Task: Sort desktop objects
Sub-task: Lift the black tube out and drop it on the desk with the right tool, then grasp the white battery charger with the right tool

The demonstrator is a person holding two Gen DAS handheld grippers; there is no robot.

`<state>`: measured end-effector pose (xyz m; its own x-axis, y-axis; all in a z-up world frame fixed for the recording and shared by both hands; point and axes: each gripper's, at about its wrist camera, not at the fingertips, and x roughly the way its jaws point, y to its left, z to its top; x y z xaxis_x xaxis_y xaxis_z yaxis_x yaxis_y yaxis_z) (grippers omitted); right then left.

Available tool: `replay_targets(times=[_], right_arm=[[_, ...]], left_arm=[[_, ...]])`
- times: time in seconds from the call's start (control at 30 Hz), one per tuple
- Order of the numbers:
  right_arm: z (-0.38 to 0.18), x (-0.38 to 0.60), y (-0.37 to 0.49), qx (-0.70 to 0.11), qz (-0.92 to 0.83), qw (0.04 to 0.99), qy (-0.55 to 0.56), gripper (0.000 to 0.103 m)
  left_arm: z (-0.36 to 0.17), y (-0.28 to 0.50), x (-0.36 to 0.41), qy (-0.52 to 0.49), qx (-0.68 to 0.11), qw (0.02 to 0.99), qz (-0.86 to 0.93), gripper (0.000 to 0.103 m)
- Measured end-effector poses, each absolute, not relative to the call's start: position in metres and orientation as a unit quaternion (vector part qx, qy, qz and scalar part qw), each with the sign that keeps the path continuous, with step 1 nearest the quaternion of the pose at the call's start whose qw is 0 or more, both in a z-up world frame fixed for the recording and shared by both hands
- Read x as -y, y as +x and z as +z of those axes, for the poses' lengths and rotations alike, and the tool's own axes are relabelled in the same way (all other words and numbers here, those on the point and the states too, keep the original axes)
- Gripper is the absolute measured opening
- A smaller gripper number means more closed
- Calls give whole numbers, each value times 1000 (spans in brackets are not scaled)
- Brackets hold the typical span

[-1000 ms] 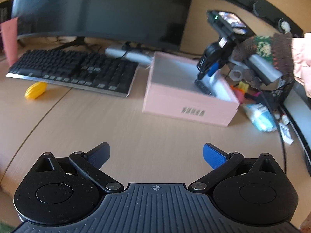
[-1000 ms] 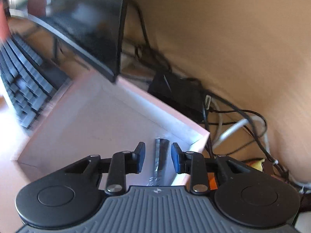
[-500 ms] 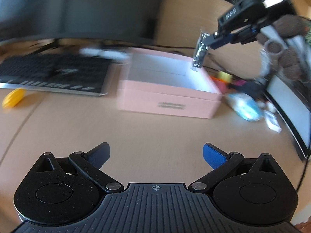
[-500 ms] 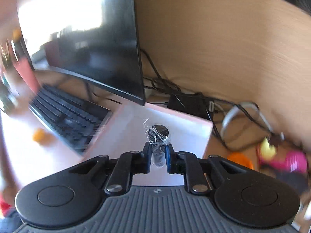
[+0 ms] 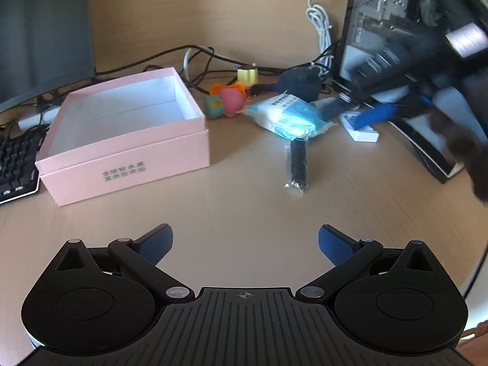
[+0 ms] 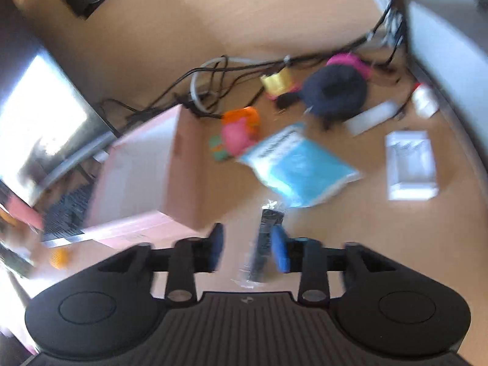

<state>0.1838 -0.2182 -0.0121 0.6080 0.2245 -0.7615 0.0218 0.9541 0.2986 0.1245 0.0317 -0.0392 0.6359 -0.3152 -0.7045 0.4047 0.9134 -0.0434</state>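
A black cylinder in clear wrap (image 5: pixel 297 164) lies on the wooden desk, to the right of the open pink box (image 5: pixel 128 152), whose inside shows bare. In the blurred right wrist view that cylinder (image 6: pixel 264 244) sits between the fingers of my right gripper (image 6: pixel 247 245). The jaws are opening: the left pad stands well off it and neither pad presses on it. In the left wrist view a blue finger (image 5: pixel 376 113) of that gripper shows blurred at the right, up and away from the cylinder. My left gripper (image 5: pixel 245 241) hovers wide open over bare desk with nothing between its fingers.
A blue tissue pack (image 5: pixel 286 116), small colourful toys (image 5: pixel 228 100) and a dark plush (image 5: pixel 300 84) lie behind the cylinder. A small white box (image 6: pixel 410 164) and a computer case (image 5: pixel 396 30) stand on the right. Keyboard (image 5: pixel 15 164), monitor (image 5: pixel 42 30) and cables occupy the left and back.
My right gripper shut on the wrapped cylinder in the pink box, lifted it out, carried it right of the box and opened. The left view swung right.
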Motion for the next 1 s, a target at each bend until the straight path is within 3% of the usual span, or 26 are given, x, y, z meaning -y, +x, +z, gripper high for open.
replay_targets(times=[0.07, 0.2, 0.27, 0.37, 0.63, 0.67, 0.7, 0.77, 1.0], right_arm=[[-15, 215, 165, -406, 32, 913, 28, 63], [-36, 209, 141, -325, -33, 924, -197, 64], [-46, 227, 151, -338, -41, 927, -161, 64], [-57, 251, 174, -343, -52, 935, -74, 77], [-93, 275, 209, -355, -82, 930, -47, 78], [-94, 280, 207, -360, -74, 930, -31, 76], [-94, 283, 205, -365, -61, 929, -19, 65], [-91, 287, 197, -368, -34, 929, -3, 51], [-67, 275, 115, -355, 94, 930, -29, 50]], left_arm=[[-39, 127, -20, 60, -384, 902, -187, 103], [-39, 126, 4, 79, -394, 901, -163, 103], [-39, 125, 10, 82, -405, 897, -159, 103], [-38, 117, 18, 95, -409, 895, -152, 103], [-36, 102, 23, 110, -424, 894, -94, 103], [-35, 102, 23, 108, -423, 895, -88, 103], [-34, 102, 23, 106, -422, 896, -84, 103], [-32, 104, 26, 104, -418, 899, -81, 103], [-29, 126, 50, 109, -391, 908, -108, 103]])
